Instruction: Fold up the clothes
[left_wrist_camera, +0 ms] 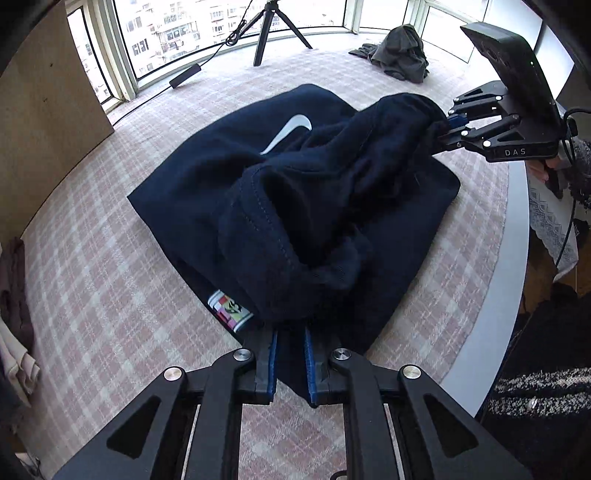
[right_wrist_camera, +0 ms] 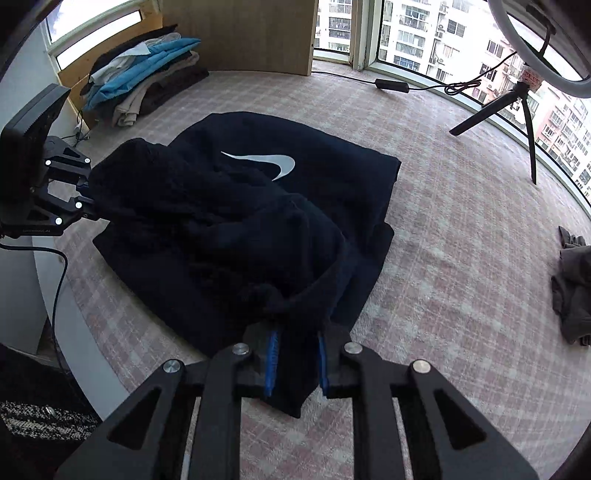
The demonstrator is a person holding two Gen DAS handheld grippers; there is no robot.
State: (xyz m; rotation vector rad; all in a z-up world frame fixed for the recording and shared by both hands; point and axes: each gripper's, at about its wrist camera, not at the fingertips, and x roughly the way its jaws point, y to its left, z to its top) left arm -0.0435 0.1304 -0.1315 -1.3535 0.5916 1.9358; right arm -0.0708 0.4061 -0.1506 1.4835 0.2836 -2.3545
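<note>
Pink-checked table cover [left_wrist_camera: 110, 314], navy sweatshirt [left_wrist_camera: 207, 192] (white swoosh), grey garment [left_wrist_camera: 402, 55], tripod [left_wrist_camera: 266, 33]

1. Daylight is coming through the curved bay windows [right_wrist_camera: 461, 48] far ahead of the jaws, with apartment blocks [left_wrist_camera: 173, 33] showing beyond.
2. A pink checked cloth [left_wrist_camera: 110, 280] is covering the round table under the jaws.
3. A wooden panel [right_wrist_camera: 236, 33] is standing ahead, beside the glass.
4. A black tripod [left_wrist_camera: 271, 29] is standing by the panes.
</note>
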